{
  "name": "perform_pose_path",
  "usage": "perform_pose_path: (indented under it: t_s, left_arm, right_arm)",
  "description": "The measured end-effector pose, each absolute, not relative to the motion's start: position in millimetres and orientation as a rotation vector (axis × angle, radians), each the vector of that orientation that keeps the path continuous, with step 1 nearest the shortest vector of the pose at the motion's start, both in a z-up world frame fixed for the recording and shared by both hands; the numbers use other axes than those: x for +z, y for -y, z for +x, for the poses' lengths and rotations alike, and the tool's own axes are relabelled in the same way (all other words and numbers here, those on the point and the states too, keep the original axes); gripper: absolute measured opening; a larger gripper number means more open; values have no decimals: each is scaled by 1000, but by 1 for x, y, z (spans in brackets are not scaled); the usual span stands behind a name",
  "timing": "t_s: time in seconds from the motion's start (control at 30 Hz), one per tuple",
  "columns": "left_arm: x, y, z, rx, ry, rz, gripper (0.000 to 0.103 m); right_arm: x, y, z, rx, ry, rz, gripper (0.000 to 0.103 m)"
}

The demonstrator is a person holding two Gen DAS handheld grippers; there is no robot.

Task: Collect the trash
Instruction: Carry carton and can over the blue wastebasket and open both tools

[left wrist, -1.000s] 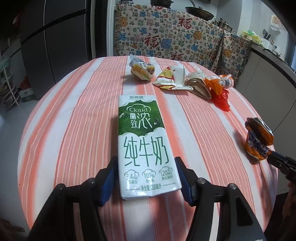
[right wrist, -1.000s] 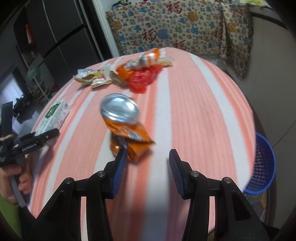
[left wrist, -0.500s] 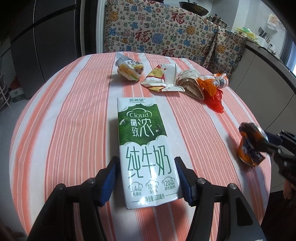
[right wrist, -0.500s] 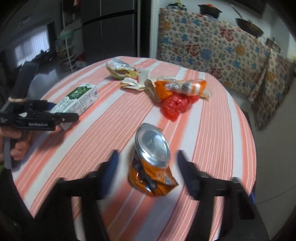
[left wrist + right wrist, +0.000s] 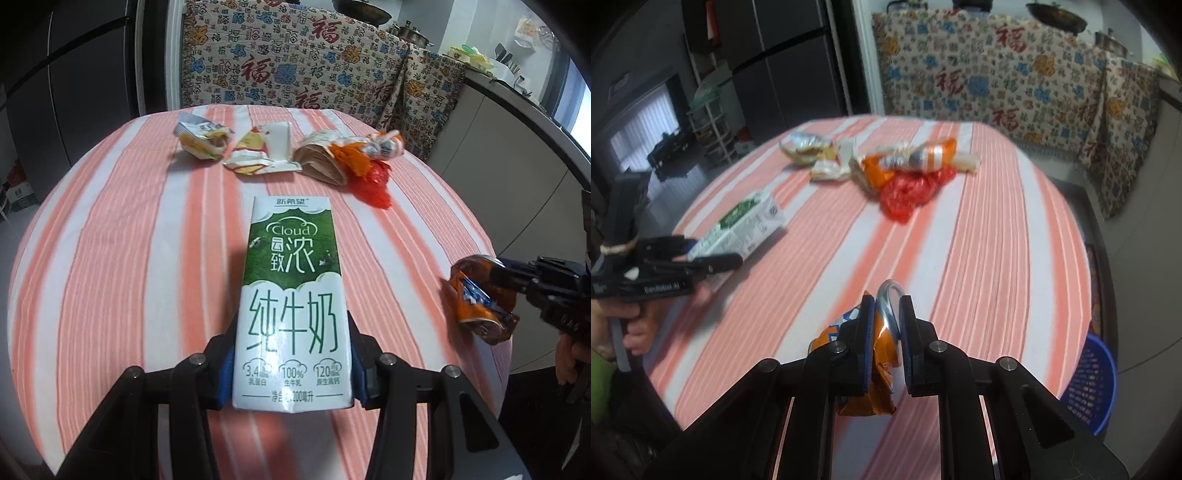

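My left gripper [image 5: 291, 328] is shut on a green and white milk carton [image 5: 291, 295] and holds it over the striped round table [image 5: 129, 240]. The carton also shows in the right wrist view [image 5: 742, 225]. My right gripper [image 5: 886, 306] is shut on a crushed orange can [image 5: 884, 343], pinched at its silver rim near the table's right edge. The can also shows in the left wrist view [image 5: 480, 299]. Snack wrappers [image 5: 258, 151], an orange packet [image 5: 354, 155] and a red plastic bag [image 5: 373, 181] lie at the far side of the table.
A blue mesh basket [image 5: 1089, 380] stands on the floor to the right of the table. A patterned cloth [image 5: 314, 74] hangs behind the table. A dark fridge [image 5: 74, 74] is at the back left and a counter [image 5: 517, 129] at the right.
My right gripper has closed on the crushed can, which stood loose between open fingers before. My left gripper has squeezed tighter on the milk carton and raised it a little.
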State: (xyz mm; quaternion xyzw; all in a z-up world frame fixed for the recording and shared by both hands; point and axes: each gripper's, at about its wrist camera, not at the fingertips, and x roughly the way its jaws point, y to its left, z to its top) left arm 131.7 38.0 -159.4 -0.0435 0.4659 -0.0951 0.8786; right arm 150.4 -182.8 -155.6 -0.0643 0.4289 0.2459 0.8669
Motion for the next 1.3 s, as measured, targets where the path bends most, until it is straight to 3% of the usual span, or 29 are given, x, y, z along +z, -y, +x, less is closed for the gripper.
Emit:
perform_pose_path:
  t_s: [0.13,0.4,0.8,1.3]
  left_arm:
    - [-161,-22,128,-206,-983,-62,49]
    - [-144,28,130,-294,-959,-67,49]
    - [-110,210,173,-557,-926,40,49]
    - [-174,376,233,-692,-1049,77,49]
  right_arm:
    - [-165,188,147,495,-940,-177,13]
    - [-146,231,150,444,-879,16,11]
    - [-102,392,158,108,-760,201,11]
    - [-144,522,186,-108,-809,309,11]
